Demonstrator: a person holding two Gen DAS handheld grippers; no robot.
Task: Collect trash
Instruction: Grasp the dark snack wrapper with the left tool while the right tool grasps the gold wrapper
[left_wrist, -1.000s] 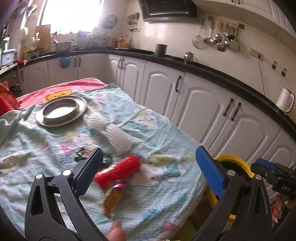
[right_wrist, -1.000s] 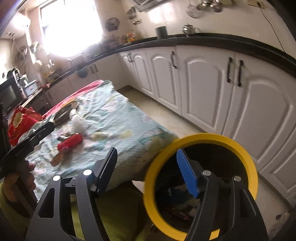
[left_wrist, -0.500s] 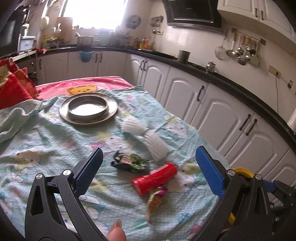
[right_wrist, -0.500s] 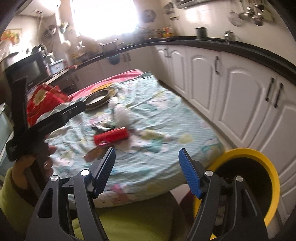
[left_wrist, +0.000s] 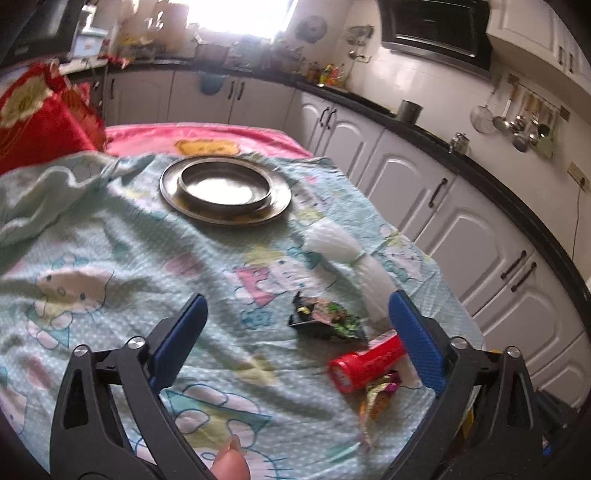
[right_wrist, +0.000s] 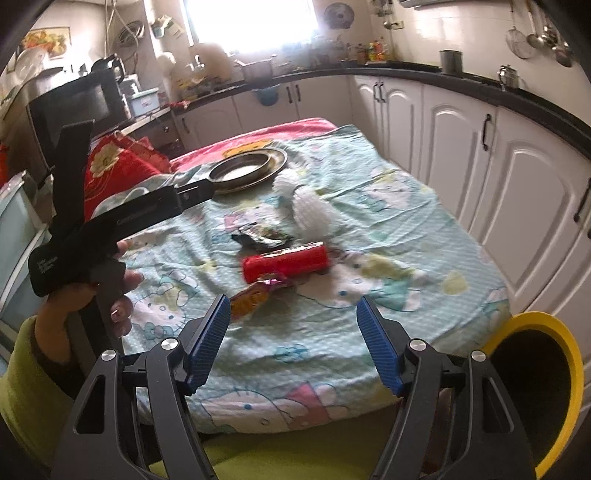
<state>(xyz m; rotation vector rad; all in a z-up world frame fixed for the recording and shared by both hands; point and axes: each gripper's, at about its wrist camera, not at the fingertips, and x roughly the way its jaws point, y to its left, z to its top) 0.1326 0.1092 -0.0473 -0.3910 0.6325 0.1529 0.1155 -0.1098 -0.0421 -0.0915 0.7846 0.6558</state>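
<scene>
Trash lies on a light-blue cartoon cloth (left_wrist: 110, 258): a red tube (left_wrist: 365, 363) on its side, a dark snack wrapper (left_wrist: 325, 319), an orange-pink sweet wrapper (left_wrist: 376, 397) and crumpled white plastic (left_wrist: 354, 266). My left gripper (left_wrist: 295, 301) hovers over the cloth with its jaws wide and closing slightly, holding nothing. The red tube sits by its right finger. My right gripper (right_wrist: 293, 302) stands open and empty at the table's front edge, with the red tube (right_wrist: 286, 263) and sweet wrapper (right_wrist: 255, 295) just beyond its tips.
A metal plate (left_wrist: 225, 188) holding a bowl sits at the far end of the table. A yellow-rimmed bin (right_wrist: 535, 369) stands on the floor at the table's front right corner. White cabinets (right_wrist: 461, 155) line the right side. A red cushion (right_wrist: 110, 170) lies far left.
Both grippers have swung left, away from the yellow bin and towards the table. The trash now sits right of centre in the left wrist view and straight ahead in the right wrist view.
</scene>
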